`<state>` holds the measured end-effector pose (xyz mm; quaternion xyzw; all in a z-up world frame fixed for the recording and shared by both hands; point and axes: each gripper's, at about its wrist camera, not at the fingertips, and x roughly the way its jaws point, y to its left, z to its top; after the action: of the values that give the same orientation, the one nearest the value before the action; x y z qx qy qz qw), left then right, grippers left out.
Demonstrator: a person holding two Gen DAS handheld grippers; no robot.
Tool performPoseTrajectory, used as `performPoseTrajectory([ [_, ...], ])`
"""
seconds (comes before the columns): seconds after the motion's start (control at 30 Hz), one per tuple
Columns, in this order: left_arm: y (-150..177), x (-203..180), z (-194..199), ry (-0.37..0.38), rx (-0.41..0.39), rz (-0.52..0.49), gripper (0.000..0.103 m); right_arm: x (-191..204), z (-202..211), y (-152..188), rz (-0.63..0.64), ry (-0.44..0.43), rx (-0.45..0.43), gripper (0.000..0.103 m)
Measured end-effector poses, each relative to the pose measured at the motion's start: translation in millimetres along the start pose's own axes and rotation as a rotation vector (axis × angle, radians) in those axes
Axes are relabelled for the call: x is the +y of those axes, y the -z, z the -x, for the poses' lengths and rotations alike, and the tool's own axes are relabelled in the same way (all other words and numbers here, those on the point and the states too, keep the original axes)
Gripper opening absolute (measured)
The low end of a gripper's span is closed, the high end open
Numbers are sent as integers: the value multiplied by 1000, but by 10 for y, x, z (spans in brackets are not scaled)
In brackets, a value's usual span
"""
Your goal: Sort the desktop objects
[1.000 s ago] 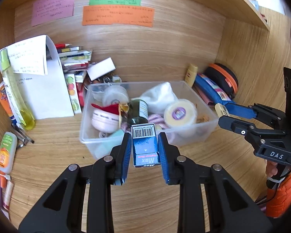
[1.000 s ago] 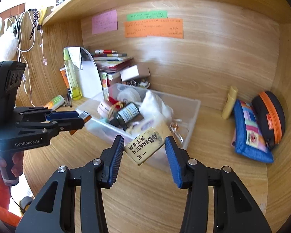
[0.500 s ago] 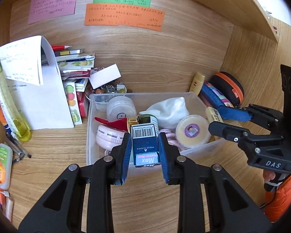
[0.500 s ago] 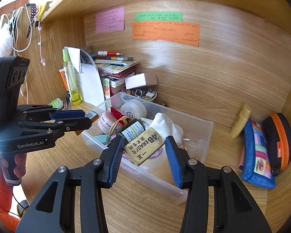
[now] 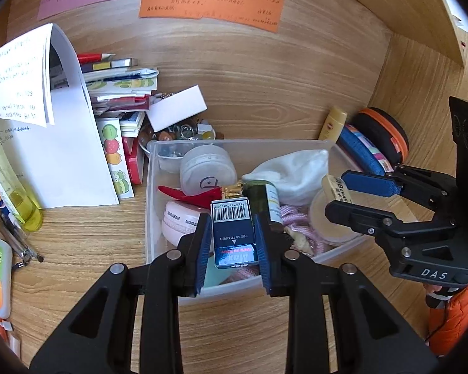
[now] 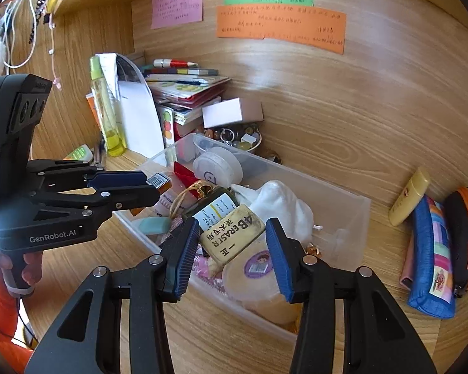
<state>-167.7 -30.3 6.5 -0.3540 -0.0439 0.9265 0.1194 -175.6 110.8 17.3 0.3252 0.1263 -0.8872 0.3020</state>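
Note:
A clear plastic bin [image 5: 149,187] with several small items stands on the wooden desk. My left gripper [image 5: 232,227] is shut on a dark blue staple box [image 5: 234,237] with a barcode, held above the bin's near left part. From the right wrist view, this left gripper [image 6: 149,187] and its staple box [image 6: 157,180] hang over the bin's [image 6: 343,218] left end. My right gripper [image 6: 232,230] is shut on a yellowed eraser [image 6: 234,237], held askew over the bin's middle. In the left wrist view the right gripper [image 5: 343,193] and eraser [image 5: 335,187] sit above the bin's right side.
The bin holds a round white case [image 5: 207,171], a green bottle [image 5: 260,199], a white cloth [image 5: 296,168] and a tape roll [image 6: 255,274]. Papers and books [image 5: 62,143] stand on the left. A blue pouch [image 6: 430,255], an orange-trimmed case [image 6: 465,233] and a yellow tube [image 6: 408,196] lie on the right.
Both grippers have moved forward from in front of the bin to above it, each keeping its object. The bin and its contents look larger and nearer.

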Motion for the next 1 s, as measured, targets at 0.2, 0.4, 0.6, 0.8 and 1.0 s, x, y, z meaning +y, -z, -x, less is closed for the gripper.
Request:
performPoseTrajectory([
  [0.2,-15,19,-73,0,10,0,27,-5,-137,-11,15,13,26,41],
  [0.4,-14,30,-98,-4,14,2,28,19,-226,-13,44,52,37,41],
  [0.6,-25,17,-23,-13,6,7,28,65,-225,-19,76,85,31,49],
  [0.8,-28,-9,147,-36,-26,11,41,111,-61,-51,95,148,-28,69],
  [1.0,-16,-78,375,-60,-71,3,59,104,116,-54,72,187,-49,77],
])
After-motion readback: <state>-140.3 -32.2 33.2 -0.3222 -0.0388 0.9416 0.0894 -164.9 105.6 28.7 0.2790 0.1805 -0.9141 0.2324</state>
